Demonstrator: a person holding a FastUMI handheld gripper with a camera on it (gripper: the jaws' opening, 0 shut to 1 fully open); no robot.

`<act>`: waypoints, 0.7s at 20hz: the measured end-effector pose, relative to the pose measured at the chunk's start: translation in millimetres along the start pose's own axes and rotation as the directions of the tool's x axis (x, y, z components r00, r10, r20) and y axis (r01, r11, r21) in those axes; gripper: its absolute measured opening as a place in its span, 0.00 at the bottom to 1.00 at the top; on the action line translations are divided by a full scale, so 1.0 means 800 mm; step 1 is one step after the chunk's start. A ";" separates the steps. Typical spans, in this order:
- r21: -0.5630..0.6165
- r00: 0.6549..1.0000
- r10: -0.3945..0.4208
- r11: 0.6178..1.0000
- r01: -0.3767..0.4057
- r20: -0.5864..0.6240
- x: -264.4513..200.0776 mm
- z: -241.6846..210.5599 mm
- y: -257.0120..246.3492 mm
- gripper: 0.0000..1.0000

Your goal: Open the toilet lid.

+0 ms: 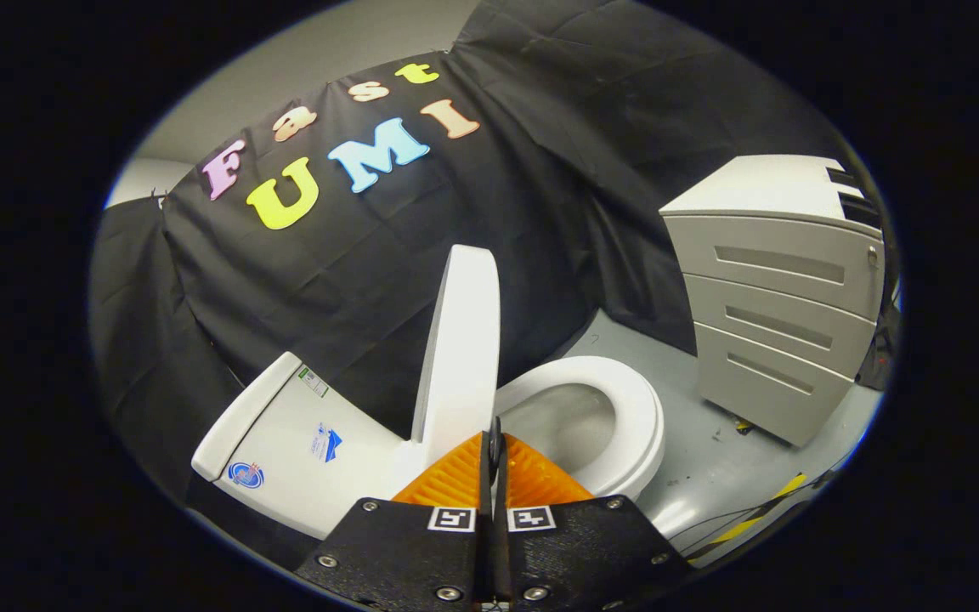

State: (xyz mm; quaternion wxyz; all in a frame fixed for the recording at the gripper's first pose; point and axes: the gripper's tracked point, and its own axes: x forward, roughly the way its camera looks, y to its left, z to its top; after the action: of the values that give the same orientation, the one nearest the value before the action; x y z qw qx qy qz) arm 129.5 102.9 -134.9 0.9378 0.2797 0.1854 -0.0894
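1. The gripper (495, 442) is showing in the gripper view with its two fingers pressed together — no gap between them and nothing held.
2. The toilet lid (460, 357) is standing raised, nearly upright, just ahead of the fingertips and seen almost edge-on; its lower edge is sitting right by the tips, though I cannot tell if they are touching it.
3. The toilet seat (625, 408) is lying down beyond the fingers to the right of the lid, and the bowl (566, 425) inside it is looking bare.
4. The tank (285, 433) is sitting to the left of the lid — stickers on its top.
5. A drawer cabinet (783, 297) is standing well apart on the floor (693, 476), drawers closed.
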 end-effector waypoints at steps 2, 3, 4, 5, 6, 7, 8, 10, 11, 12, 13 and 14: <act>-0.029 1.000 0.003 1.000 -0.003 0.008 -0.003 0.002 0.012 0.00; -0.057 1.000 0.004 0.998 -0.004 0.011 -0.004 0.001 0.019 0.00; -0.085 1.000 0.005 0.996 -0.004 0.010 -0.005 0.003 0.025 0.00; -0.111 1.000 0.008 0.994 -0.007 0.011 -0.007 0.005 0.031 0.00; -0.132 1.000 0.012 0.991 -0.011 0.013 -0.010 0.007 0.036 0.00; -0.145 1.000 0.013 0.989 -0.011 0.013 -0.010 0.007 0.042 0.00; -0.162 1.000 0.017 0.987 -0.013 0.021 -0.011 0.009 0.048 0.00; -0.192 0.999 0.022 0.981 -0.016 0.026 -0.014 0.010 0.061 0.00; -0.215 0.999 0.020 0.977 -0.012 0.034 -0.016 0.009 0.066 0.00; -0.238 0.999 0.020 0.971 -0.011 0.032 -0.016 0.009 0.071 0.00; -0.254 0.999 0.024 0.967 -0.014 0.040 -0.018 0.010 0.077 0.00; -0.269 0.999 0.029 0.963 -0.018 0.039 -0.019 0.011 0.084 0.00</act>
State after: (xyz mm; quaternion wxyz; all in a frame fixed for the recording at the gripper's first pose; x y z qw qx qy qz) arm 136.4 154.5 -89.5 0.9718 0.1503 0.1722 -0.0583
